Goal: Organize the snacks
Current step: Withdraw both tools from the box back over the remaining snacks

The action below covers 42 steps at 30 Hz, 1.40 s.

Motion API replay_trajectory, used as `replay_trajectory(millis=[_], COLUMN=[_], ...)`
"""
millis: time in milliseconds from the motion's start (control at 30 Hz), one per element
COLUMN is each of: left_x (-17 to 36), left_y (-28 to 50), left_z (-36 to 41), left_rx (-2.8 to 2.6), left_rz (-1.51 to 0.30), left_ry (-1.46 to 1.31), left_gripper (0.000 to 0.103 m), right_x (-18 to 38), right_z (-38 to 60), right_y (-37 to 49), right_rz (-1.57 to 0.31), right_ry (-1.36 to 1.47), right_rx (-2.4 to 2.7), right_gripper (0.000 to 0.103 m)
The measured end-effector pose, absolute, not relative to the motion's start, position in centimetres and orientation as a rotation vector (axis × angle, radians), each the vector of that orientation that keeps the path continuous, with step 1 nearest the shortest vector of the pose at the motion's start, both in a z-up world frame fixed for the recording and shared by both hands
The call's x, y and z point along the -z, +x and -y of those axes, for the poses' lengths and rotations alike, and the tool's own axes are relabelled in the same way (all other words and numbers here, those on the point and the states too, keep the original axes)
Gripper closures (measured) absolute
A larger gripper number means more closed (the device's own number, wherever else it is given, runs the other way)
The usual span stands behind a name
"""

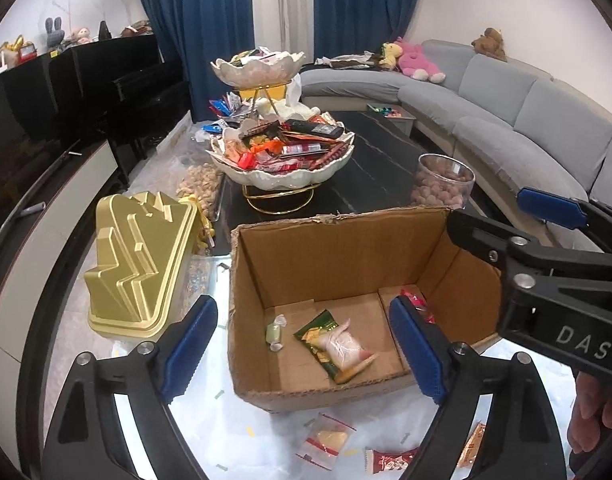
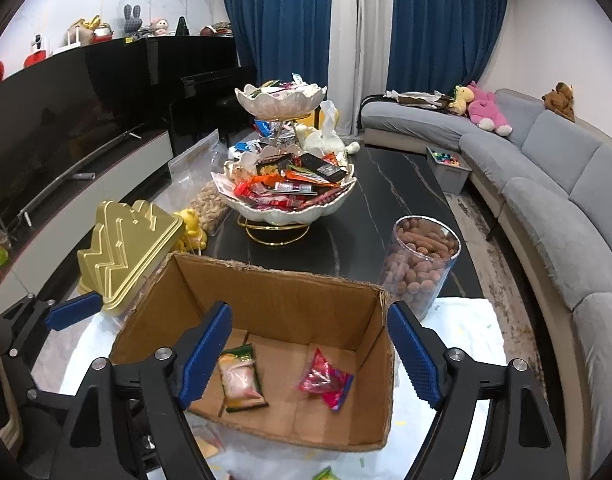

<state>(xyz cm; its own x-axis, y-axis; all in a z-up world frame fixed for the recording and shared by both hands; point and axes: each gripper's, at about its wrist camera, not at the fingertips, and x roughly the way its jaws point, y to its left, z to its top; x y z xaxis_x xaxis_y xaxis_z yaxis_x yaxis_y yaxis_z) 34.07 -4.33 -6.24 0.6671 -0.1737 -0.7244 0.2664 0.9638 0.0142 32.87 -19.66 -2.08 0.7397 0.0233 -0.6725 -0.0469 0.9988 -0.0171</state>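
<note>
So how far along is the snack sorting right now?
Done: three snacks lie in the cardboard box, a green-and-pink packet, a small wrapped candy and a red-pink packet. In hand: nothing; the left gripper and right gripper both stand open over the box. Left: loose packets on the cloth in front, such as a clear one and a red one.

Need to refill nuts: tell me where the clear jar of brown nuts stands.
In the right wrist view, the clear jar stands on the dark table just behind the cardboard box's far right corner.
</note>
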Motion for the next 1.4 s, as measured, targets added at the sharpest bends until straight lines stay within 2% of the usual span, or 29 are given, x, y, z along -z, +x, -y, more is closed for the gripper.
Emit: replay_trajectory(millis=[1400], left_x=[4.2], left_y=[26.2], left_z=[3.5], left_rx=[0.193], left_rz=[-0.801], left_ry=[0.116], left_gripper=[0.014], right_x=[-0.1], right_z=[20.8], right_y=[24.4], right_rz=[-0.698], right_ry=[-0.021], right_rx=[0.006], right_gripper=[0.022])
